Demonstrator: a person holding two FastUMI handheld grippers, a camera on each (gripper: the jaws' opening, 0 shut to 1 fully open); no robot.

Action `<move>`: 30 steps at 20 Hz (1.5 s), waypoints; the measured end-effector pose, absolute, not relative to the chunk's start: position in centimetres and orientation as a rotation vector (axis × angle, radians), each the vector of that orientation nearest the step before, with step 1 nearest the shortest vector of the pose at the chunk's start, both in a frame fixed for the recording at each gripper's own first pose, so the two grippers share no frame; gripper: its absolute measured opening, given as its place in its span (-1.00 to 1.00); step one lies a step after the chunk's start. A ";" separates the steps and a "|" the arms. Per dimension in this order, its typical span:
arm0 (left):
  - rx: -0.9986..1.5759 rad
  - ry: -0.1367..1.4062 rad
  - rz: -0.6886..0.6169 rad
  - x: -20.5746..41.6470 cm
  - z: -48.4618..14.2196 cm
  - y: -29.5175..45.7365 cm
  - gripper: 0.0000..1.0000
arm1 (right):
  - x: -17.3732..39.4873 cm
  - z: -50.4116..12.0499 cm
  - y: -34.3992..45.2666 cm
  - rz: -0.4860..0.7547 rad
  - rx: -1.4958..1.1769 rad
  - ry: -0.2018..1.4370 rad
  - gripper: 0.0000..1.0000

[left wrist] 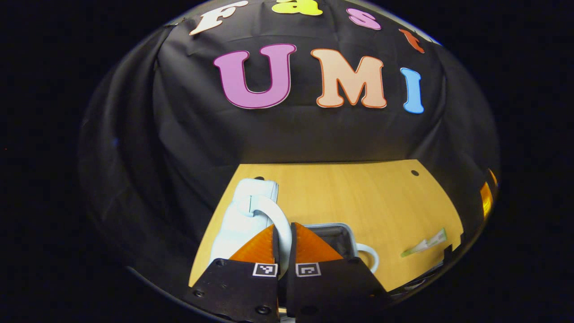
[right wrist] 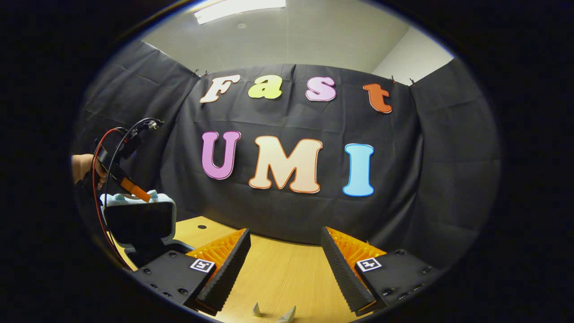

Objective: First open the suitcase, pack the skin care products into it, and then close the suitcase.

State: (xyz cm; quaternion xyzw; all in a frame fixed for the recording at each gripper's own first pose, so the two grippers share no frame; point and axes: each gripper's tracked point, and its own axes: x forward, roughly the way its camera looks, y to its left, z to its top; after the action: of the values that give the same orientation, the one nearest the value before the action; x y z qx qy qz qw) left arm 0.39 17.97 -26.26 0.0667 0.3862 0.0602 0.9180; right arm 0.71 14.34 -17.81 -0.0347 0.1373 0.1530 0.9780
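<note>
A: Left gripper view, item one?
B: Left claw (left wrist: 283, 251), fingers together on the white handle (left wrist: 280, 222) of the suitcase lid (left wrist: 244, 215). The handle loop runs between them, so clamped on it.

A: Suitcase?
B: Suitcase (left wrist: 341, 237) on the counter (left wrist: 358, 197), near edge. Lid raised, dark interior showing just right of the claw.

A: Product?
B: One tube (left wrist: 425, 244) flat on the counter, well to the right of the suitcase, apart from it.

A: Advice for the step?
B: Judgement: opening is under way. Hold the handle firmly and swing the lid back along its hinge arc until it stays up; let go only then, or it may drop shut.

A: Right gripper view?
B: Right claw (right wrist: 283, 269), fingers apart, nothing between, above bare counter (right wrist: 278, 269). Left claw (right wrist: 134, 190) far left, at the top edge of the upright lid (right wrist: 139, 220), a hand (right wrist: 83, 168) behind it.

A: Obstacles?
B: Two small pale scraps (right wrist: 273, 313) on the counter by the near edge; cannot tell what they are. Red and black cables (right wrist: 105, 148) loop near the lid and could snag.
</note>
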 end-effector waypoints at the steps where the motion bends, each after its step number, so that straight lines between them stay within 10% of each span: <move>1: 0.163 0.787 0.145 0.6 -26.1 19.3 -1.00 | 0.7 -17.8 15.1 0.307 -0.075 0.273 0.96; 23: 0.150 0.714 0.557 -1.0 -27.7 31.7 -0.84 | 4.8 -19.7 18.6 0.187 -0.164 0.280 1.00; 30: 0.243 0.232 0.655 3.6 -16.4 25.5 0.60 | 5.2 -17.5 14.9 0.144 -0.125 0.227 1.00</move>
State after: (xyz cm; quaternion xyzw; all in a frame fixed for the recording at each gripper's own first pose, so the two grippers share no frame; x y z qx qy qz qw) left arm 3.59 25.50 -16.41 0.1189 0.1132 0.3204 0.9330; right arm 5.20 14.87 -17.54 -0.0623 0.1131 0.0717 0.9890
